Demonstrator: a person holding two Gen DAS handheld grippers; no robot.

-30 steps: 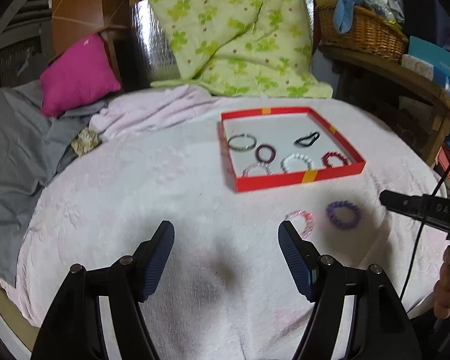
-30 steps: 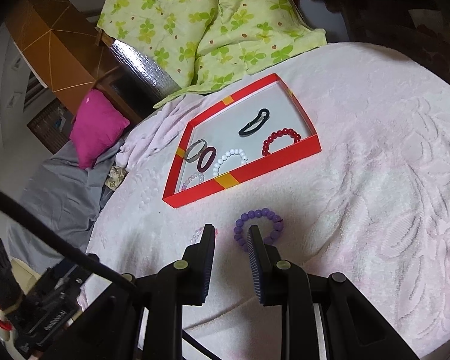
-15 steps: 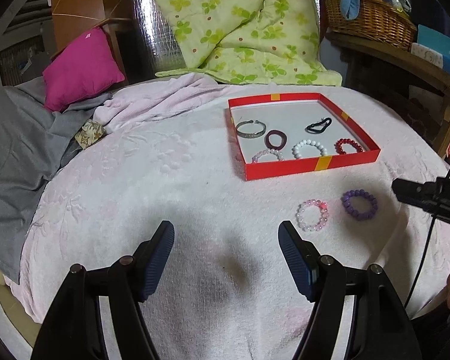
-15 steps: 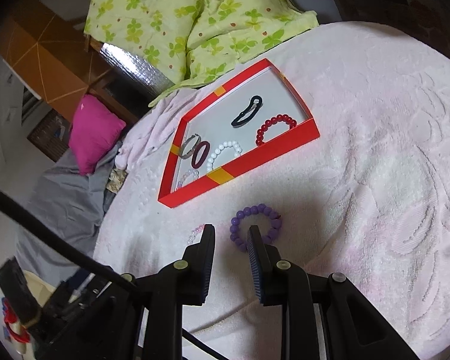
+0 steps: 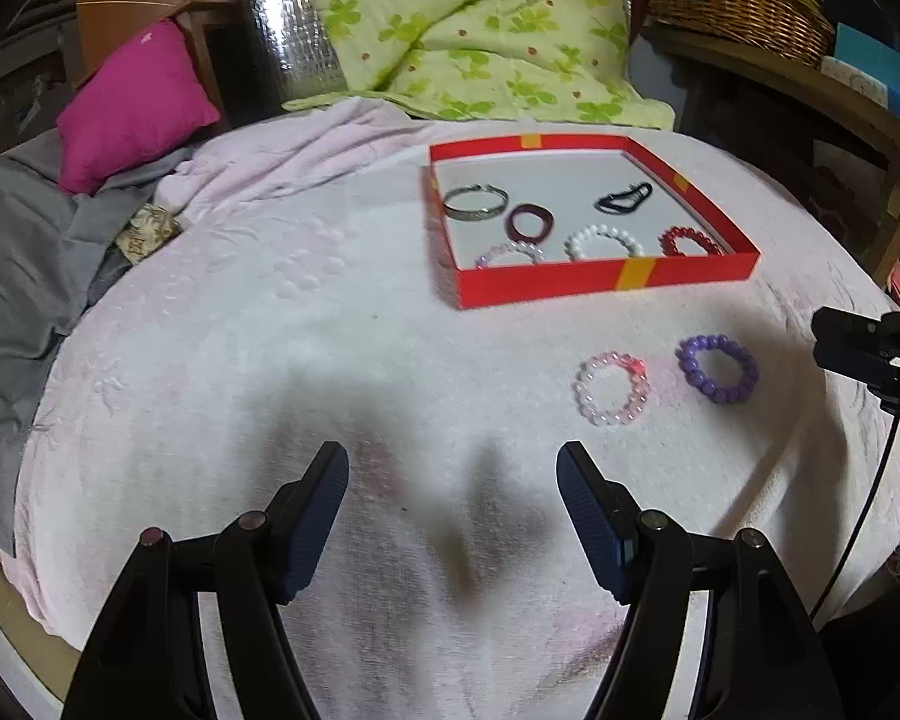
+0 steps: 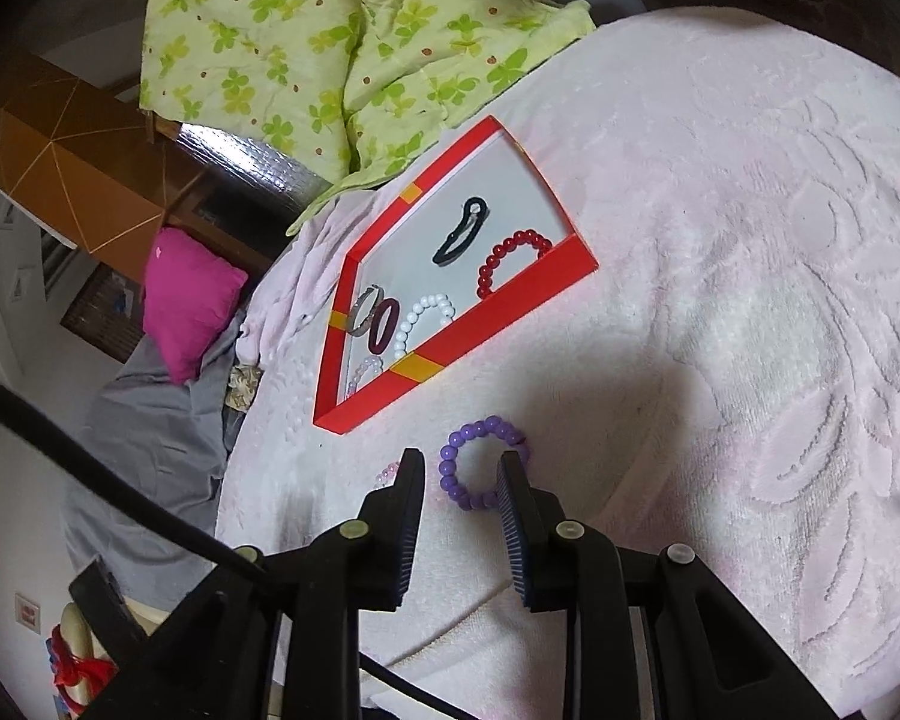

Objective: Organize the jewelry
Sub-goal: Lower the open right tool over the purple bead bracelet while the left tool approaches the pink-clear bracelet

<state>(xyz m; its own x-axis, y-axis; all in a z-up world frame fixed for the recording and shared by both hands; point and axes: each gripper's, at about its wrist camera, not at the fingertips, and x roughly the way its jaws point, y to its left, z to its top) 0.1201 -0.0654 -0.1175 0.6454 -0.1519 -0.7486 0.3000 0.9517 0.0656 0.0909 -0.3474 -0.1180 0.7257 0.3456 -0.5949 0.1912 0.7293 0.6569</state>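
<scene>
A red tray (image 5: 606,282) (image 6: 498,306) on the pink-white blanket holds several bracelets and a black hair clip (image 5: 624,199) (image 6: 459,232). A purple bead bracelet (image 5: 717,367) (image 6: 480,465) and a pale pink bead bracelet (image 5: 611,389) (image 6: 387,473) lie on the blanket in front of the tray. My left gripper (image 5: 453,474) is open and empty, low over the blanket, left of both bracelets. My right gripper (image 6: 461,474) is open, its fingers either side of the near part of the purple bracelet; it shows at the right edge of the left wrist view (image 5: 858,345).
A green floral quilt (image 5: 468,30) and a magenta pillow (image 5: 132,102) lie behind the tray. Grey cloth (image 5: 12,276) hangs off the left side. A wicker basket (image 5: 732,0) stands on a wooden shelf at the back right.
My right gripper has opened wider and closed in on the purple bracelet, its fingers now straddling it. The left gripper has shifted left and back, still open.
</scene>
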